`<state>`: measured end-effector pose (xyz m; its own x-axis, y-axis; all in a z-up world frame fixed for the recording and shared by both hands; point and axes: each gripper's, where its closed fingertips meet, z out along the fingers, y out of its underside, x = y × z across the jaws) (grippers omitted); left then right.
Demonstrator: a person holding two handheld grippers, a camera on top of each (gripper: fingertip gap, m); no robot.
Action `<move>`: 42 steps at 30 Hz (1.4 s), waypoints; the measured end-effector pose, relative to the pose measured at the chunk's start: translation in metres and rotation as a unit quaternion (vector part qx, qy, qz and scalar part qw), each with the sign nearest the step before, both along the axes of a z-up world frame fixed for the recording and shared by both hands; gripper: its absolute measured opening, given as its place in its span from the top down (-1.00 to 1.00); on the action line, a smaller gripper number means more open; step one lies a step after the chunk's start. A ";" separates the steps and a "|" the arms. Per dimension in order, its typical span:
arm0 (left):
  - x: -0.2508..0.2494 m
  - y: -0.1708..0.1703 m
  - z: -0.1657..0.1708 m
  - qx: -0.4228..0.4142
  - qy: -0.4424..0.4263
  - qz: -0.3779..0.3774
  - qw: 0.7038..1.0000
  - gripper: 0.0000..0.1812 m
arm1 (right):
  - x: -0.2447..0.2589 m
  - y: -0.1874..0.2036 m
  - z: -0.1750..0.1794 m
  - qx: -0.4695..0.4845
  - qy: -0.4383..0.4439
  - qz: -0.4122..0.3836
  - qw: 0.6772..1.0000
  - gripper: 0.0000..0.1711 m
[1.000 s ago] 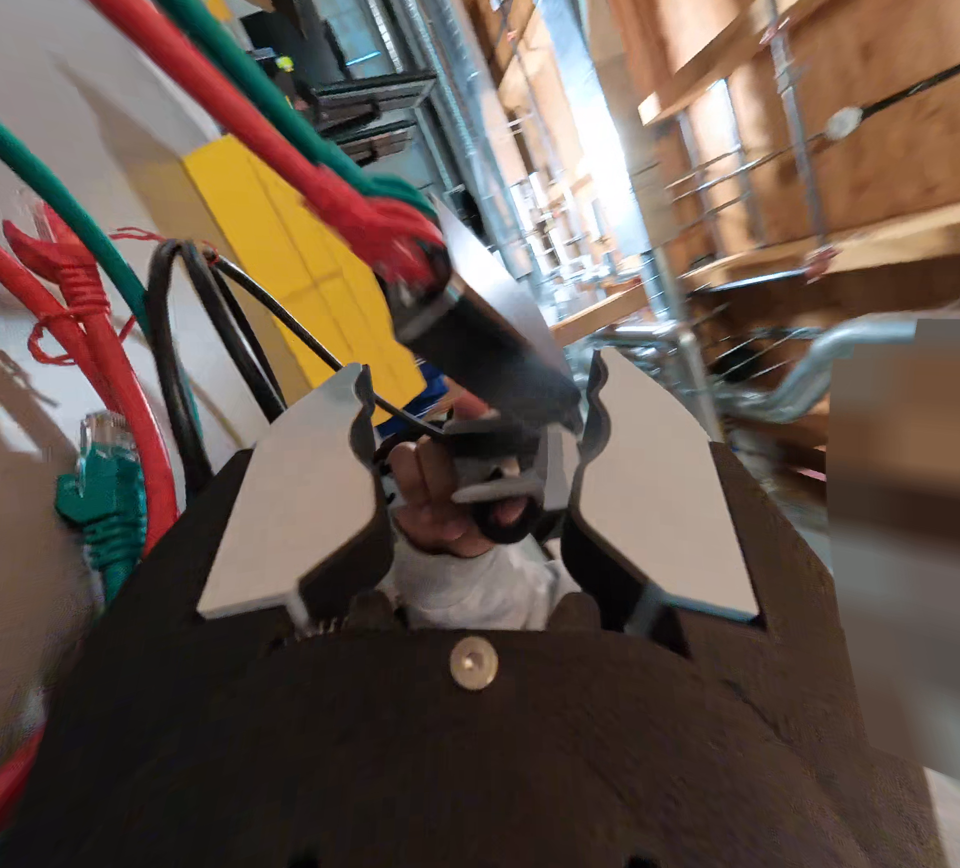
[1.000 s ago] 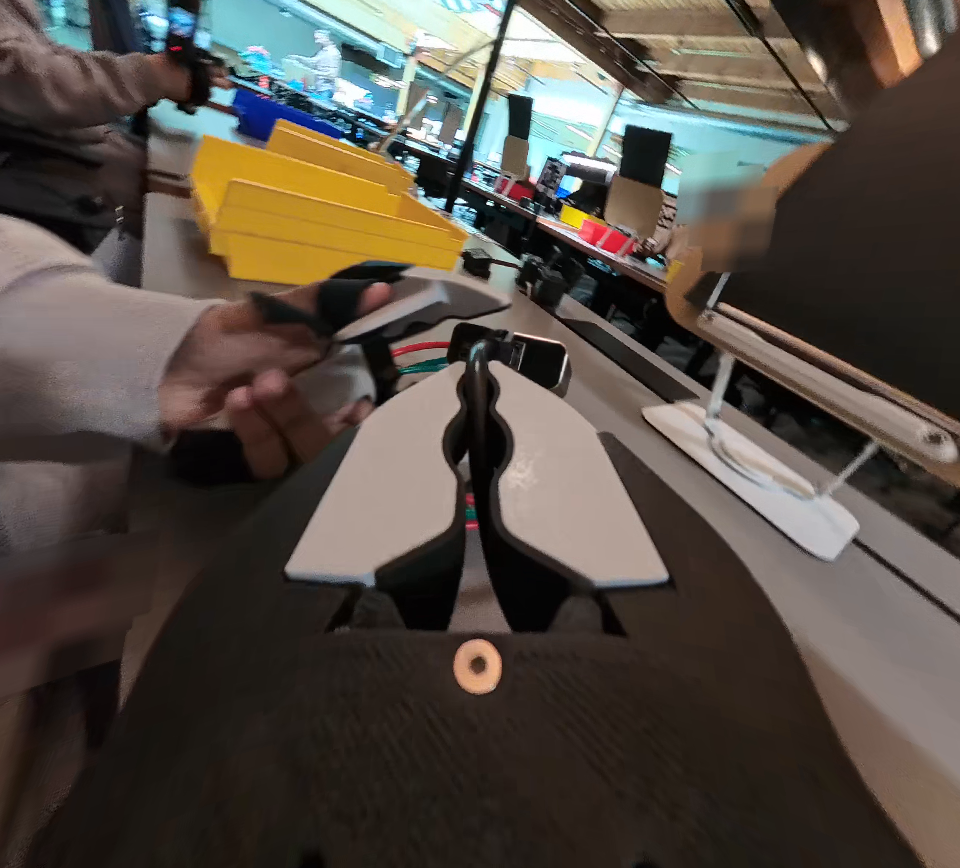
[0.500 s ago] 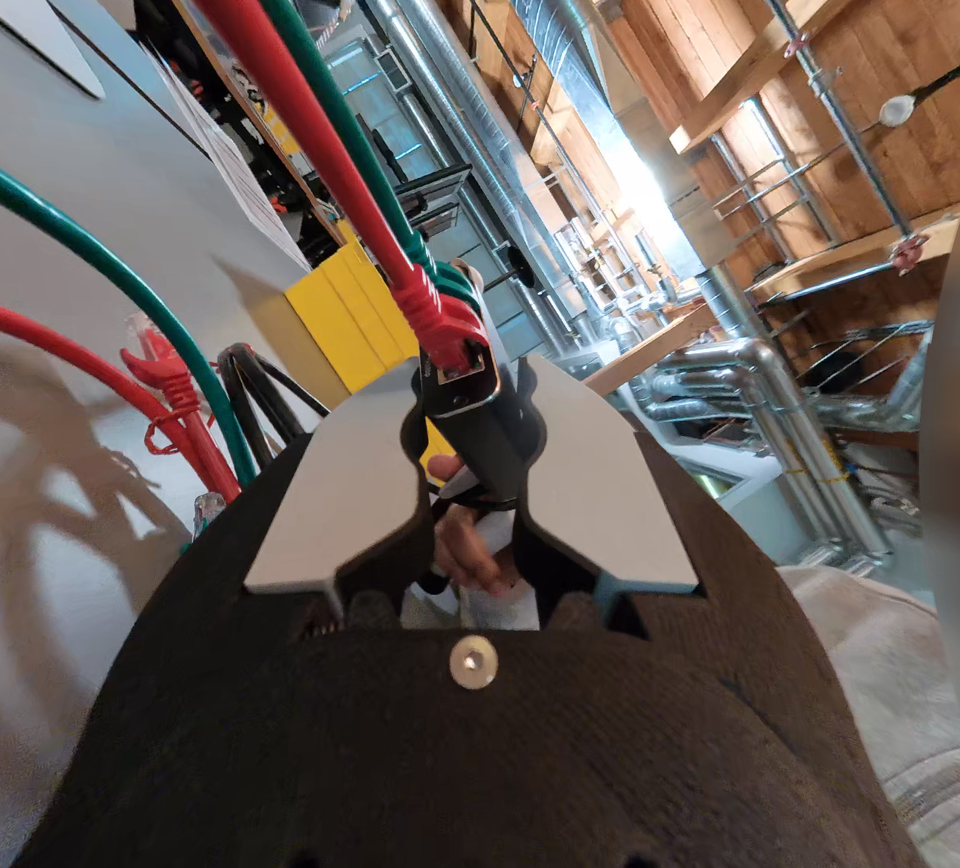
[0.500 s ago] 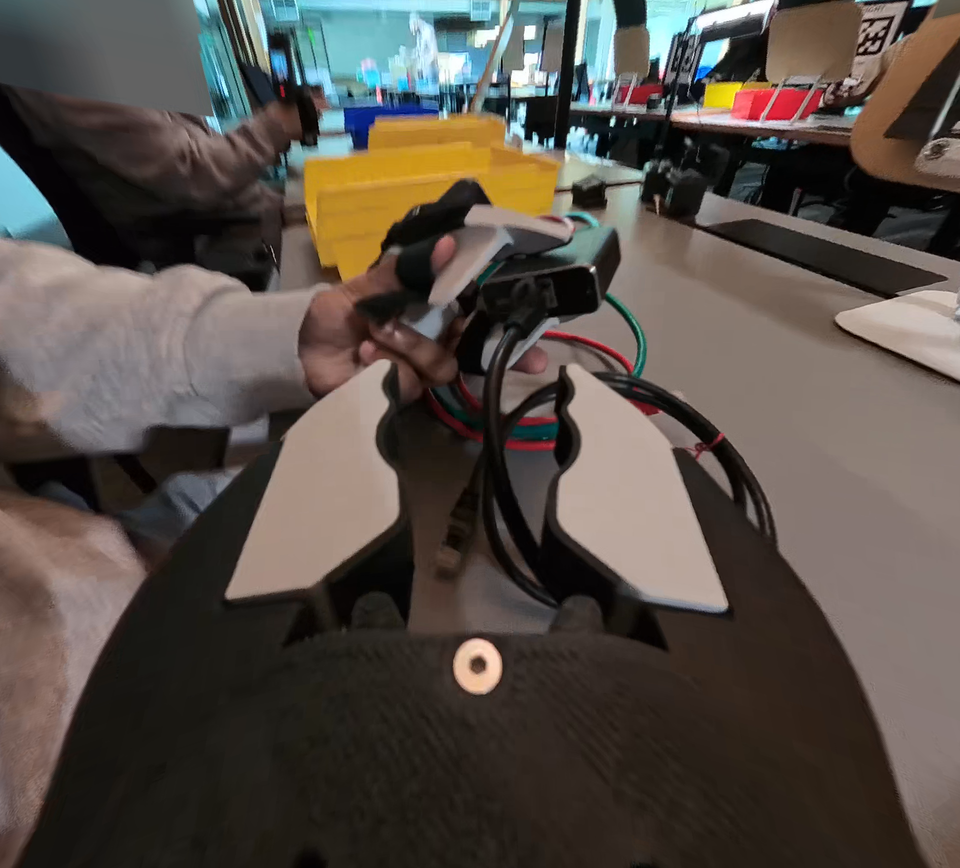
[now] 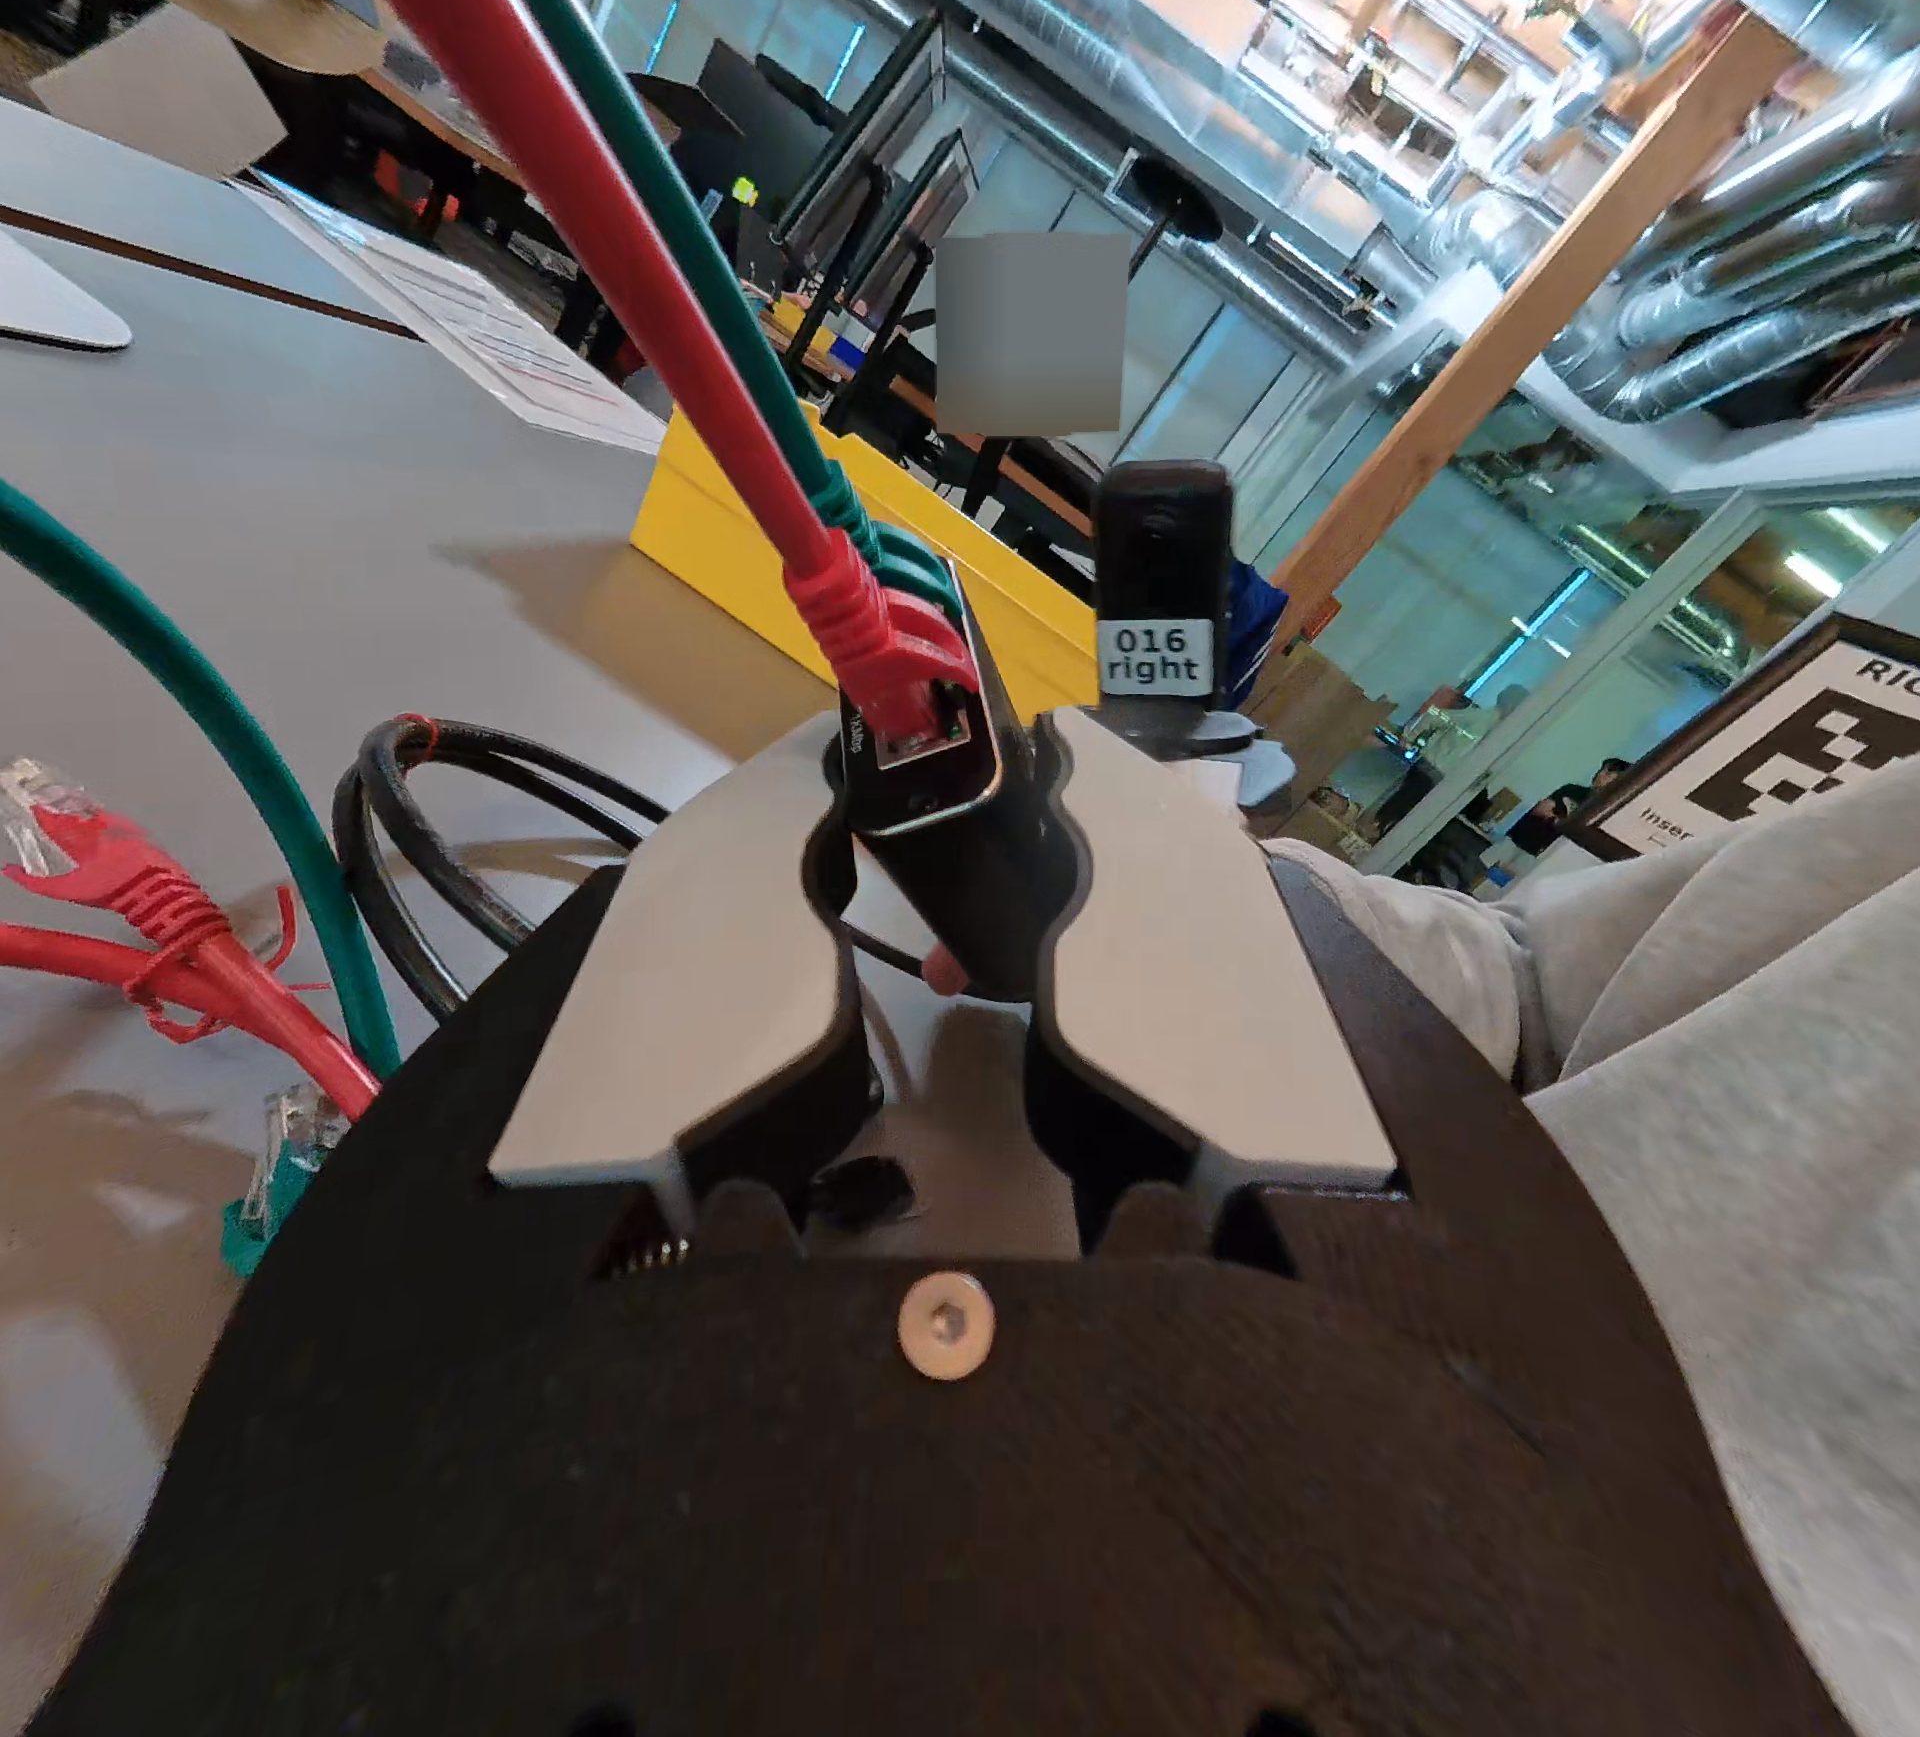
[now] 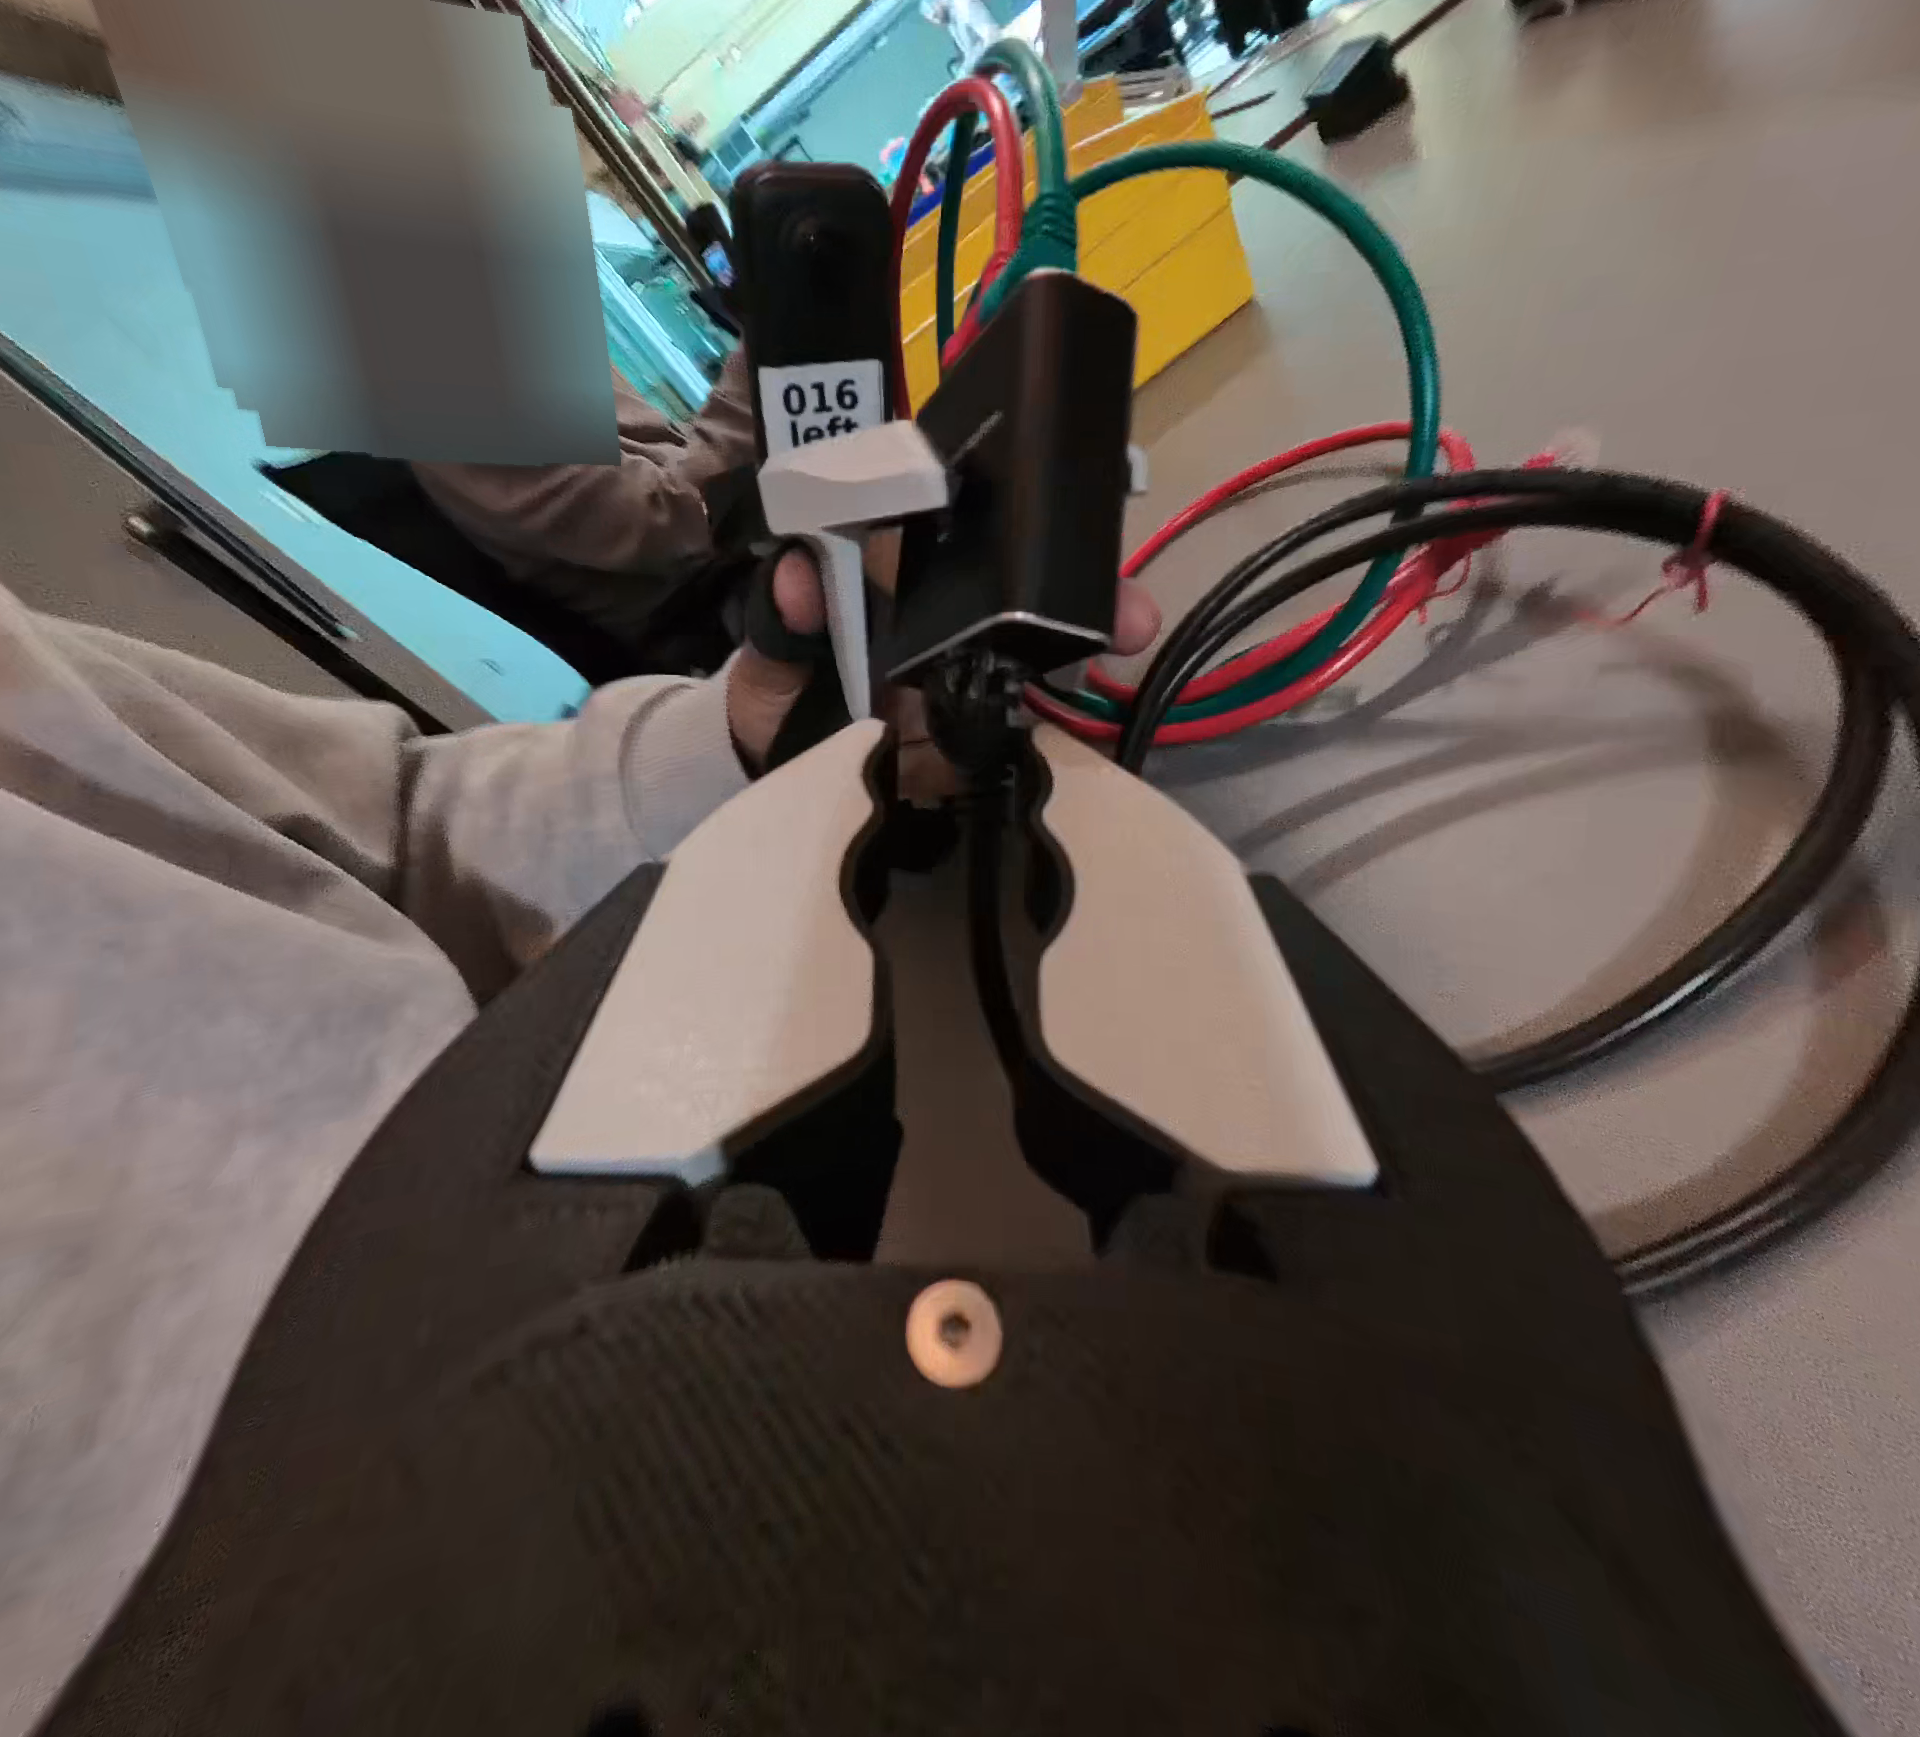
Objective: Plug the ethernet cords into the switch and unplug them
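My left gripper [image 5: 940, 752] is shut on the black switch [image 5: 935, 825] and holds it up off the grey table [image 5: 312, 544]. A red cord [image 5: 644, 233] and green cords [image 5: 727, 305] are plugged into its upper face. In the right wrist view the switch [image 6: 1029, 461] stands upright with a left finger [image 6: 852, 482] against its side. My right gripper [image 6: 961, 737] is just below it, closed around the plug of the black cord [image 6: 997, 949] that enters the switch's underside. A loose red plug [image 5: 114, 887] and a loose green plug [image 5: 281, 1168] lie on the table.
The black cord's coil [image 6: 1766, 960] lies on the table at right, over red and green loops [image 6: 1299, 690]. Yellow bins [image 6: 1164, 253] stand behind the switch. A paper sheet [image 5: 499, 337] and a white stand base [image 5: 52, 305] lie farther left. A grey sleeve [image 5: 1662, 1116] fills the right.
My left gripper went from open to shut on the switch and tilted it upright. My right gripper opened off the black cord, then closed again at its plug under the switch.
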<state>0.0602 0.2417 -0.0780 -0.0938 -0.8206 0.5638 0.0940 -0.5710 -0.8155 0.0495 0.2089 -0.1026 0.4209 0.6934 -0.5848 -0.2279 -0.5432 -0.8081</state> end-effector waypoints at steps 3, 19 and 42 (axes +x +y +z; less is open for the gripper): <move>0.000 0.000 0.001 -0.001 -0.003 -0.001 1.000 0.66 | 0.006 0.002 0.003 -0.005 0.020 -0.010 1.000 0.84; 0.003 -0.005 -0.002 0.009 0.005 -0.006 1.000 0.66 | 0.006 -0.001 -0.001 -0.037 0.040 0.010 0.998 0.84; 0.003 -0.006 -0.002 0.002 0.001 -0.011 1.000 0.66 | 0.006 -0.002 -0.001 -0.057 0.063 0.022 0.996 0.80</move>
